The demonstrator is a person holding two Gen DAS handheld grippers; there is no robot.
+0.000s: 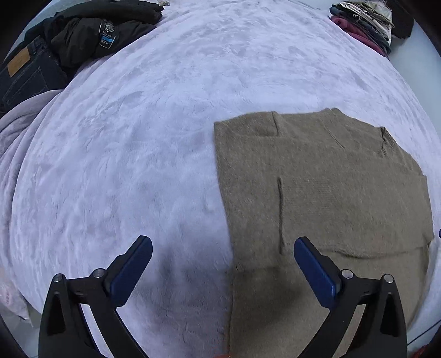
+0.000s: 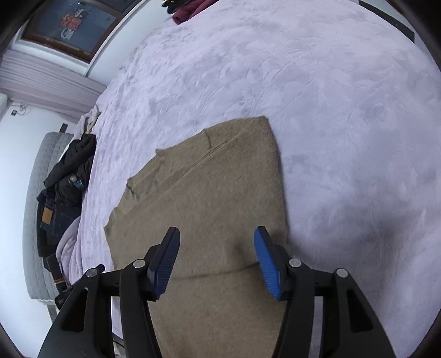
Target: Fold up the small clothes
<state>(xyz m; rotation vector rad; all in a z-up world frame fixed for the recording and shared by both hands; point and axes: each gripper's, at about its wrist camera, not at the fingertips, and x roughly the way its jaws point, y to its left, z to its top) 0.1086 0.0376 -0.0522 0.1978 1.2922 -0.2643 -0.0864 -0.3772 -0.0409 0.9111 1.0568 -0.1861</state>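
A bed (image 1: 137, 137) covered in a pale lilac plush blanket (image 2: 344, 110) filled both views. A tan knit sweater (image 1: 330, 192) lay flat on it, sides folded inward. The left tool (image 1: 223, 249) hovered with its fingers spread wide and empty, straddling the sweater's left edge near the hem. The right tool (image 2: 217, 241) hung open above the sweater's near right part, holding nothing. Far ahead of the left tool sat a stack of folded clothes (image 1: 363, 24); a dark jacket (image 1: 93, 35) and jeans (image 1: 24, 74) lay ahead to its left.
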